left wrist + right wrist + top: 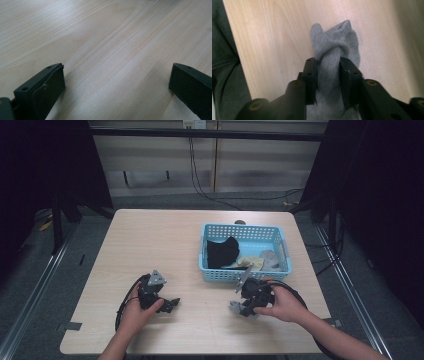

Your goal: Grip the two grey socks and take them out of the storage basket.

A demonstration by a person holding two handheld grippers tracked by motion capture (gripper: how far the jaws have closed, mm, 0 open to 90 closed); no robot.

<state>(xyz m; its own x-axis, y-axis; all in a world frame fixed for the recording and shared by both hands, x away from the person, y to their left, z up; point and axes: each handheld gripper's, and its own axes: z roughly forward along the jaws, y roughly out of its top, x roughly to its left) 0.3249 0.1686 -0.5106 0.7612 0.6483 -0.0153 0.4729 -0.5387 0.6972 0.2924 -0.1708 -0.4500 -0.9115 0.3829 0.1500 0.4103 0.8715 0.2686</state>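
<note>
A grey sock (pixel 334 47) lies bunched on the wooden table (pixel 170 245), and my right gripper (pixel 327 62) is shut on it, its black jaws pinching the fabric. In the high view the same grey sock (pixel 239 309) pokes out under the right gripper (pixel 247 306) near the table's front edge, just in front of the blue basket (pixel 245 275). My left gripper (pixel 172 304) rests low over the table at front left. In the left gripper view the left gripper (pixel 116 77) is open, with bare wood between its fingers.
The blue basket holds a black garment (pixel 221 252) and pale socks (pixel 257 261). Dark frames and curtains stand to both sides of the table. Cables (pixel 200 180) hang against the back wall. A dark sleeve (pixel 224 75) borders the right gripper view's left edge.
</note>
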